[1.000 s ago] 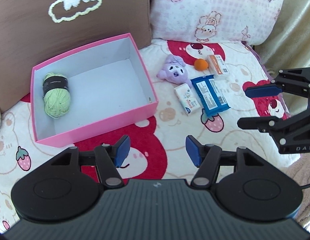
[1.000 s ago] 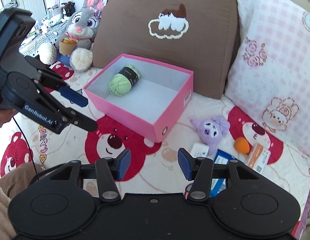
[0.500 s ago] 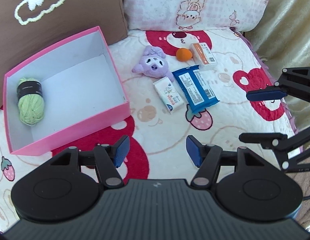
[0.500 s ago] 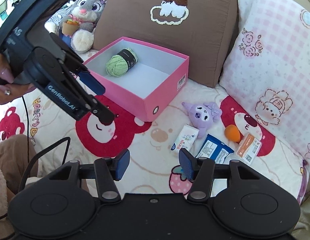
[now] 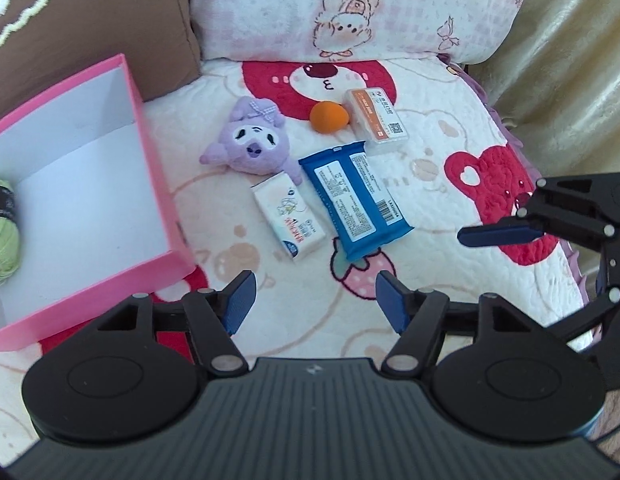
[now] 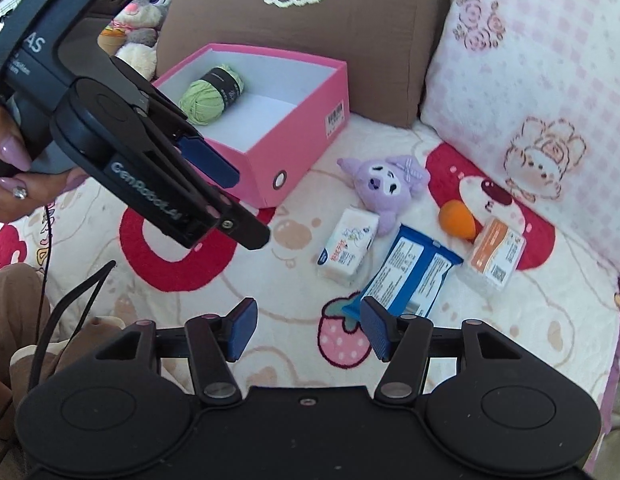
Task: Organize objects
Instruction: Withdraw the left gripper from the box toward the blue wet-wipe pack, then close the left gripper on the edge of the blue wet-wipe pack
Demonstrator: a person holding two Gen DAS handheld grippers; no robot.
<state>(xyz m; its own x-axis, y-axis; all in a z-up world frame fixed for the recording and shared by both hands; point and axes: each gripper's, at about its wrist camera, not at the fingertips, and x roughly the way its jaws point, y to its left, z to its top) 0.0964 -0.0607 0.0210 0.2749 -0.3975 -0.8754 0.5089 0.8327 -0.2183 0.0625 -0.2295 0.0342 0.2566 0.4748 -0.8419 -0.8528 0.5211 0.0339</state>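
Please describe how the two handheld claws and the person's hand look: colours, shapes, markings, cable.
Both claws, left claw and right claw, are black with two round discs and blue ribbed pads. The left carries white "GenRobot.AI" lettering and a black cable. The hand has pink nails and a ring.

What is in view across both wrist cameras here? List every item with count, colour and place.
box: one, pink outside, white inside, open, on the bedspread before the brown pillow
yarn ball: one, green with a dark band, inside the box
plush toy: one, purple, on the bedspread beside the box
tissue pack: one, white, just in front of the plush toy
wipes pack: one, blue, beside the tissue pack
sponge: one, orange, egg-shaped, behind the wipes pack
small box: one, orange and white, next to the sponge
brown pillow: one
pink pillow: one
rabbit plush: one, grey, far corner, partly hidden
left gripper: open, empty
right gripper: open, empty
hand: one, holding the left gripper
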